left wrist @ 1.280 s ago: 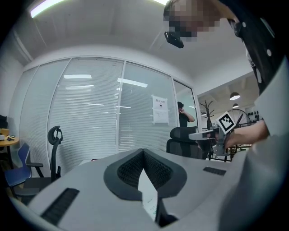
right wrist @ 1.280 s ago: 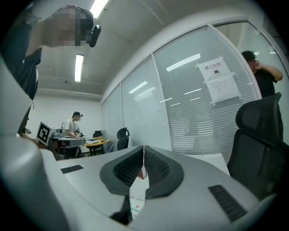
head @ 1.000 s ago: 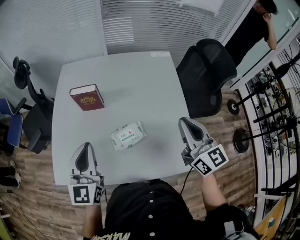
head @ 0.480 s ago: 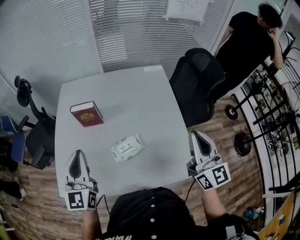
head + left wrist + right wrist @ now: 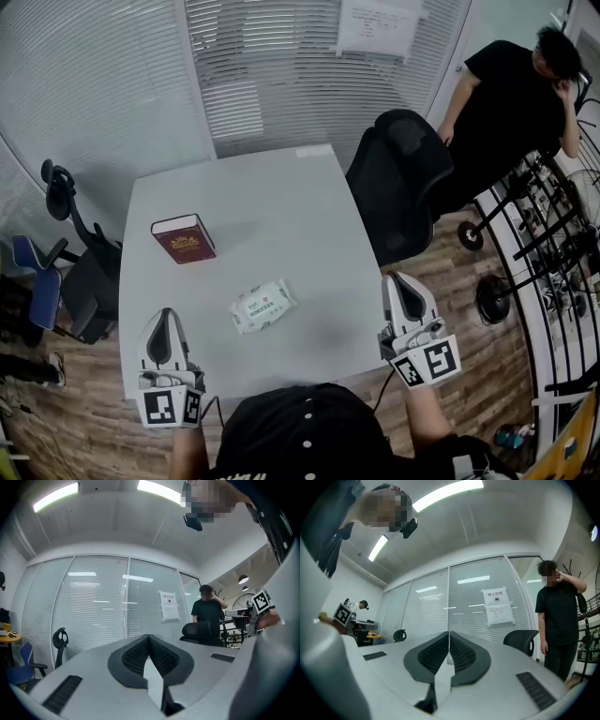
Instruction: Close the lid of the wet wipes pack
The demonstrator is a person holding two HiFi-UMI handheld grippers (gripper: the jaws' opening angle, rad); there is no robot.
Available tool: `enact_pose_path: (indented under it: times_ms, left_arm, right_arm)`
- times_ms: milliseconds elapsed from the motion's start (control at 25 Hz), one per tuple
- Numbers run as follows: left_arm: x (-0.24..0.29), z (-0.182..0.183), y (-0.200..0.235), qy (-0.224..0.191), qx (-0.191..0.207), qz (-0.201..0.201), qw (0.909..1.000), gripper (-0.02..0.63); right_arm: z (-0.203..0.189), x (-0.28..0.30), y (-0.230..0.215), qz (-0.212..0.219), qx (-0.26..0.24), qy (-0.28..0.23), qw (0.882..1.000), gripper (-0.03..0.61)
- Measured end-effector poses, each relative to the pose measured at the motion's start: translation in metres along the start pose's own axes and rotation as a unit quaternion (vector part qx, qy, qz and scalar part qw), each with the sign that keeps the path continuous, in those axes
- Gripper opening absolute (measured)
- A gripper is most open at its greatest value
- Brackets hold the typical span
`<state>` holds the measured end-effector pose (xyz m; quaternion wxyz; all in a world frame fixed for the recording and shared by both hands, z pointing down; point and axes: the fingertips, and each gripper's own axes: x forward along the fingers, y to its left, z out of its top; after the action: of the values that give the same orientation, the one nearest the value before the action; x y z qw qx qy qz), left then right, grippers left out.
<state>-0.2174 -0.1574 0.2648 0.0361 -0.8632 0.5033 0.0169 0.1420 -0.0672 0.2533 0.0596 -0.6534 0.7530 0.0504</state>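
- Wipes pack (image 5: 263, 306) lies flat on the table (image 5: 272, 202), in the table's near half and slightly askew, with nothing touching it.
- Its lid is on the top face. From the head view it seems to lie flush, but it is too small for us to be sure it is snapped down.
- Our left gripper (image 5: 167, 319) hangs over the table's near left corner, well apart from the pack. Its jaws meet at the tips with nothing between them.
- Our right gripper (image 5: 401, 281) sits just off the table's near right edge, also well apart from the pack, with its jaws pressed together and empty.
- Both grippers point out level across the room, not down at the table. Their own views show the glass wall and blinds, not the pack.
- We judge this a rest pose: hands parked on either side of the body, jaws closed because pushing a lid down needs no grasp.
- A book (image 5: 184, 238) lies farther back on the left, well apart from the pack, and seems to play no part.
- A chair (image 5: 403, 173) stands at the table's far right side with a person (image 5: 511, 94) behind it, neither near the pack.
- If the lid needs pressing, we think closed tips coming down on it would do.
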Motion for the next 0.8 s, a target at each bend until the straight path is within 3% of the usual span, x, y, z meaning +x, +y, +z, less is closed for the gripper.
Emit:
enact_pose_path:
  times_ms: [800]
  left_arm:
    - [-0.004,-0.001,-0.010,0.007,-0.001,0.003,1.0000,0.006]
  right_arm:
    - [-0.007,0.018,0.012,0.020,-0.008,0.019,1.000,0.029]
